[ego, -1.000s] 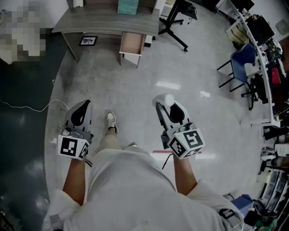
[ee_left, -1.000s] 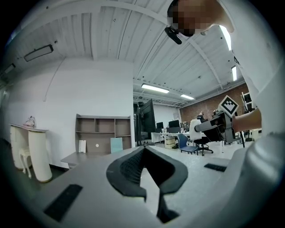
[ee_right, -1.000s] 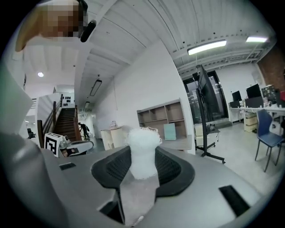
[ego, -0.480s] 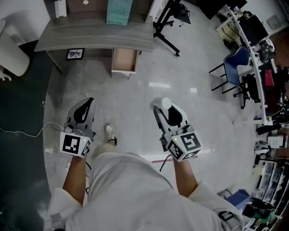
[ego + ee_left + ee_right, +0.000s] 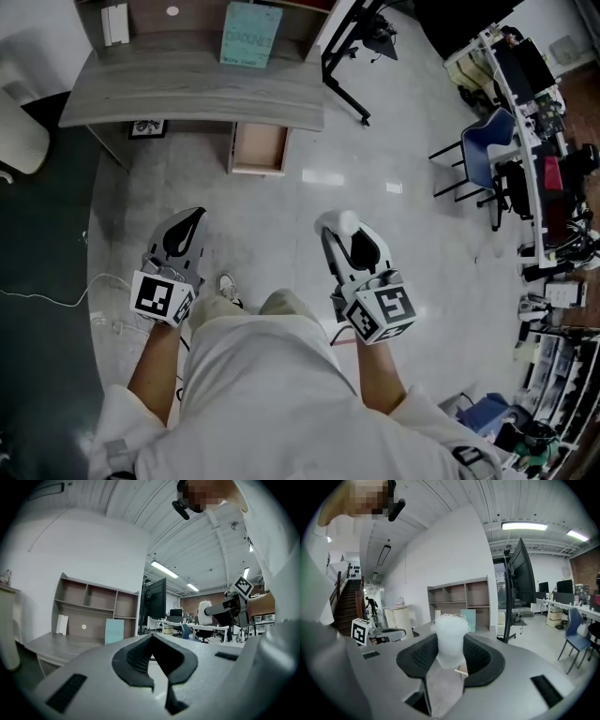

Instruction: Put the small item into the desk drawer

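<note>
Desk well ahead across floor. Drawer already open. Left tongs together, empty. Right tongs clamped on white fluffy item. Pickup done. Remaining, likely: reach drawer, drop item in.

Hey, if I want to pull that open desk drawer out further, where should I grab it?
Likely the front panel of the drawer, its edge nearest you. Come down from above with the left gripper, jaws straddling the top rim. No handle shows, and the open top leaves that rim free.
</note>
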Available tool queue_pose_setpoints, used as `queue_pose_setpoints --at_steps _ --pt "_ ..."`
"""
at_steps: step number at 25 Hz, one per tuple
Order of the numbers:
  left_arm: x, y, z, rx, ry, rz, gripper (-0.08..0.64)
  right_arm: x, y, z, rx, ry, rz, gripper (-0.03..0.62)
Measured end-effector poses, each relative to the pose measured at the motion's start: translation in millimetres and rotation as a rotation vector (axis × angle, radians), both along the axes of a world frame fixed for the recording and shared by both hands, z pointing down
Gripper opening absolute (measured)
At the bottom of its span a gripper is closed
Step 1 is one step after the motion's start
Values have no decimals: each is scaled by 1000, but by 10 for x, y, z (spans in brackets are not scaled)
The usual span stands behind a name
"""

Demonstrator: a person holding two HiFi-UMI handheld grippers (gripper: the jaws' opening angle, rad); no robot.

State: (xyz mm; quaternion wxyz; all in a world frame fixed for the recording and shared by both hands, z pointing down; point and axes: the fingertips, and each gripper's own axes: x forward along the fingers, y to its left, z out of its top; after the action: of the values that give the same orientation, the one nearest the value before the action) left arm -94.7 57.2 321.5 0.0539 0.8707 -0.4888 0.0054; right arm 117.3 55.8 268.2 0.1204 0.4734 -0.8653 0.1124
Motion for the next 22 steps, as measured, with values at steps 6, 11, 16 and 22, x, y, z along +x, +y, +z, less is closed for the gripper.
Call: queue_pose_setpoints --at_steps 6,11,16,22 --pt "306 -338 -50 -1 -19 65 5 173 -379 5 1 -19 23 163" --pt "448 -685 -121 29 -25 12 5 275 -829 162 -6 -36 -32 163" --pt "342 -936 -128 24 -68 -58 5 188 -1259 198 -5 -49 -107 164" --pt "311 -1047 -98 2 -78 -129 5 159 -1511 319 -41 -48 -173 164"
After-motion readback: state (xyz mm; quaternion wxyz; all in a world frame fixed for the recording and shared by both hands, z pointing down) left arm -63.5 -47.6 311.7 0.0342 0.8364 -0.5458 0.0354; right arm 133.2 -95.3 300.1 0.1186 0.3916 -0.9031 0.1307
